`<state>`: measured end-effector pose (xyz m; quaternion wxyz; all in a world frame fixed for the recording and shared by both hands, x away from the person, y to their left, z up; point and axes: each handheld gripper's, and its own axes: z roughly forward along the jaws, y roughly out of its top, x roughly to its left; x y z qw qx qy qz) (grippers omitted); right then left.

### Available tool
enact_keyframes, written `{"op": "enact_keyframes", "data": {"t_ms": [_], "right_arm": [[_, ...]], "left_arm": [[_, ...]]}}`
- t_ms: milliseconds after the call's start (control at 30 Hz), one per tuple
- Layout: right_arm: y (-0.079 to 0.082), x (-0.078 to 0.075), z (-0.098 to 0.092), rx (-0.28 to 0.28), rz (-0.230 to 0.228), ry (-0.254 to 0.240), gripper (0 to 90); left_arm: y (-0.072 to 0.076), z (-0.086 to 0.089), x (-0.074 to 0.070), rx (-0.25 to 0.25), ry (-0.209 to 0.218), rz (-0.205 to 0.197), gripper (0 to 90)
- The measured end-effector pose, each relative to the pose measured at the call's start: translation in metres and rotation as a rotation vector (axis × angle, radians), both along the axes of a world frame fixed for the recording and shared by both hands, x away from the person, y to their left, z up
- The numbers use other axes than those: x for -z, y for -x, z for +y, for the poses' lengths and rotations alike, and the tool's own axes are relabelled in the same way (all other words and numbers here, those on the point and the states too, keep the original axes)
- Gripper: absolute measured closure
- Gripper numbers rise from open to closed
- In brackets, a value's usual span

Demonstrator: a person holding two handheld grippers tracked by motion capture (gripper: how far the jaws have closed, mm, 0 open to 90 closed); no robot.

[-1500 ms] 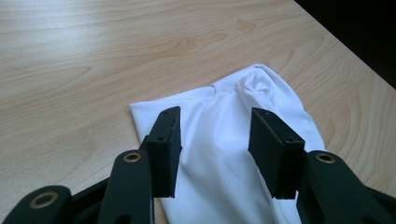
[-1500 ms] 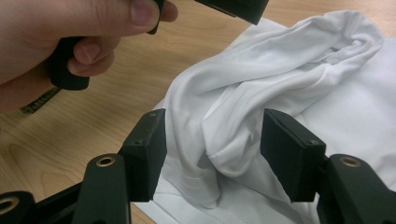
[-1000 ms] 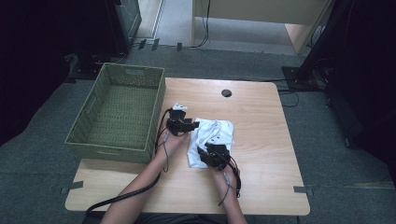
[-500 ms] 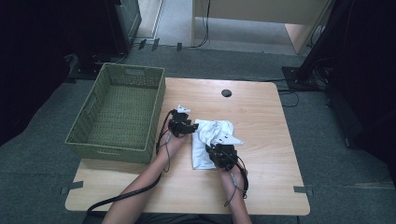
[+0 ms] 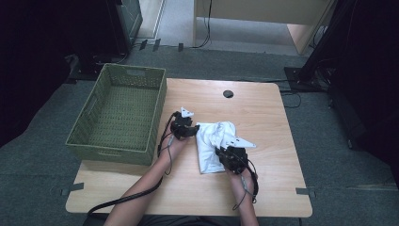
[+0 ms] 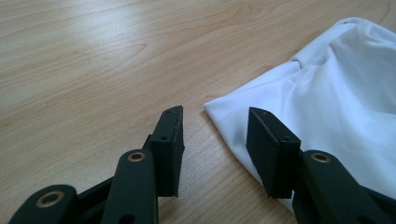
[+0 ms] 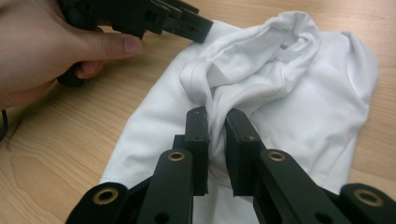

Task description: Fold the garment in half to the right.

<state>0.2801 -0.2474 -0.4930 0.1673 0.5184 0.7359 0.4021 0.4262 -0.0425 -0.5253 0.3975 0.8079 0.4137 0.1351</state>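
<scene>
The white cloth (image 5: pixel 214 143) lies on the wooden table (image 5: pixel 263 108), near the green basket (image 5: pixel 117 113). The right gripper (image 7: pixel 215 122) has just squeezed shut and pinches a bunched fold of cloth; the left gripper (image 6: pixel 214 122) has its jaws apart at the cloth's corner, holding nothing.

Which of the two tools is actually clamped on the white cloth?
The right tool: it pinches a fold of the white cloth. The left tool stands open at its corner.

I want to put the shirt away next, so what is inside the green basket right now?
The green basket looks empty: its woven floor shows bare in the high view. The strip just behind its near wall is hidden. The white garment lies on the table beside it.
</scene>
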Motion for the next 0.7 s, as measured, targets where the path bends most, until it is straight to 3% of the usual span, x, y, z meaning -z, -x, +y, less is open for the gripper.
{"op": "enact_keyframes", "data": {"t_ms": [133, 267, 400, 467, 600, 700], "right_arm": [[0.003, 0.002, -0.008, 0.017, 0.003, -0.006, 83.0], [0.003, 0.004, -0.014, 0.023, 0.006, -0.017, 82.9], [0.000, 0.010, -0.013, 0.013, 0.021, -0.017, 84.3], [0.000, 0.012, -0.012, 0.009, 0.021, -0.014, 84.6], [-0.001, 0.012, -0.012, 0.010, 0.021, -0.016, 84.8], [0.000, 0.010, -0.012, 0.013, 0.018, -0.015, 85.0]], "left_arm": [[-0.002, 0.005, 0.002, 0.000, 0.043, 0.014, 57.7], [-0.002, 0.007, 0.003, 0.001, 0.056, 0.012, 58.4], [-0.006, 0.008, -0.002, -0.020, 0.089, 0.077, 57.4], [-0.003, 0.009, -0.007, -0.024, 0.128, 0.071, 58.8], [0.009, 0.002, -0.013, 0.031, 0.157, 0.088, 61.3], [0.015, -0.006, -0.008, 0.055, 0.154, 0.128, 61.4]]}}
